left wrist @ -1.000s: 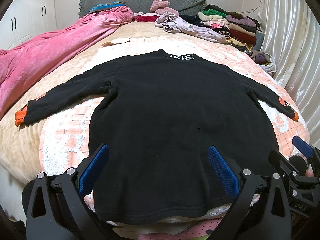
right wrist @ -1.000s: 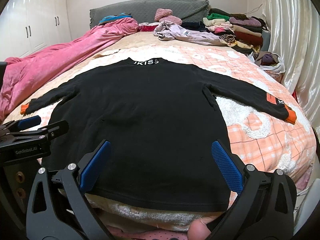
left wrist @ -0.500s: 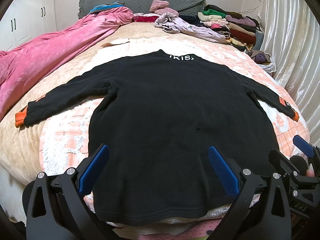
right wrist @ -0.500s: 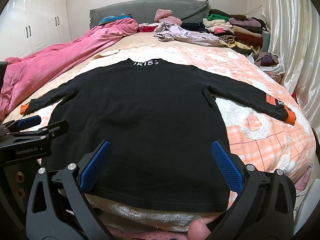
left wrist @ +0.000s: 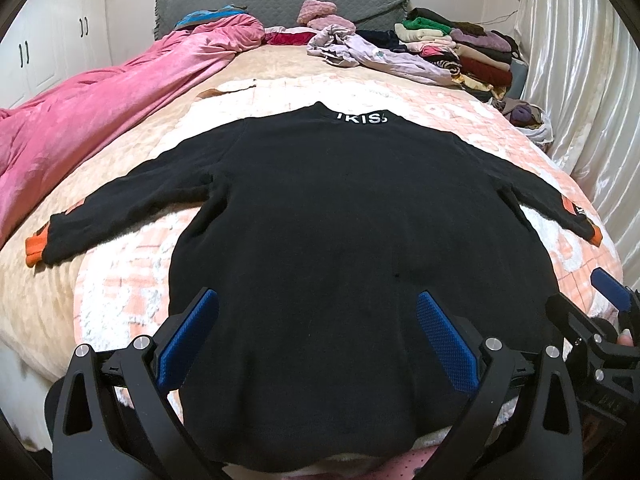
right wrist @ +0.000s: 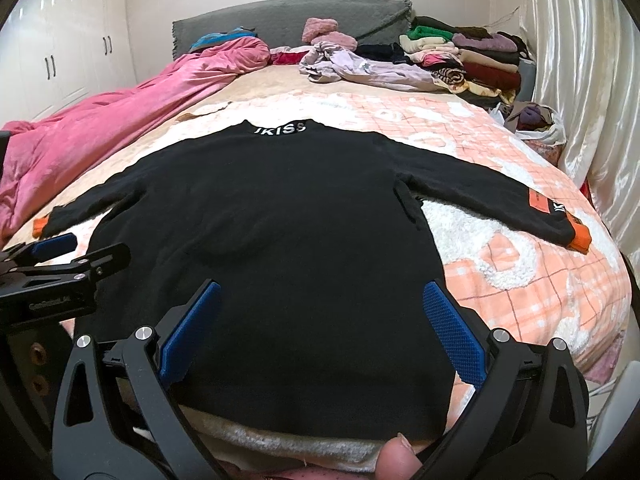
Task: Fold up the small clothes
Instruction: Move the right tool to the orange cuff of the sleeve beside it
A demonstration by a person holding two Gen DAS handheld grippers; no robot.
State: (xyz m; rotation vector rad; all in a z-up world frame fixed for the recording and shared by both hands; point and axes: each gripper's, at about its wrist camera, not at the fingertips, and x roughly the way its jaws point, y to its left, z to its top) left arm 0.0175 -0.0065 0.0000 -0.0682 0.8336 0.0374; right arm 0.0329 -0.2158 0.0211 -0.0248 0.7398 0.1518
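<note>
Left wrist view: black long-sleeved sweater (left wrist: 340, 240) lies flat on the peach-and-white checked blanket (left wrist: 120, 280), sleeves spread to both sides, orange cuffs (left wrist: 35, 249) at the ends, white lettering on the collar (left wrist: 362, 117) at the far end. Hem is nearest the camera at the bed edge. Left gripper (left wrist: 316, 340) hovers over the hem with its blue pads (left wrist: 188, 338) spread wide, released, nothing between them. Right gripper (left wrist: 600, 320) shows at the right edge; its state cannot be told from here. Pink duvet (left wrist: 100, 120) lies along the left side; a stack of folded clothes (left wrist: 460, 48) and a loose lilac garment (left wrist: 372, 56) sit near the grey headboard (left wrist: 280, 8)

Right wrist view: same sweater (right wrist: 280, 248), collar lettering (right wrist: 280, 129) reads "JKISS". Orange patch (right wrist: 538, 202) near the cuff on the right-hand sleeve. Right gripper (right wrist: 320, 336) is poised above the hem, blue pads (right wrist: 454, 338) wide apart, released, empty. A fingertip (right wrist: 394, 460) shows at the bottom edge. Left gripper (right wrist: 64, 252) enters from the left, beside the sweater's side edge. White wardrobe doors (right wrist: 68, 60) at far left; pale curtain (right wrist: 580, 80) at right
</note>
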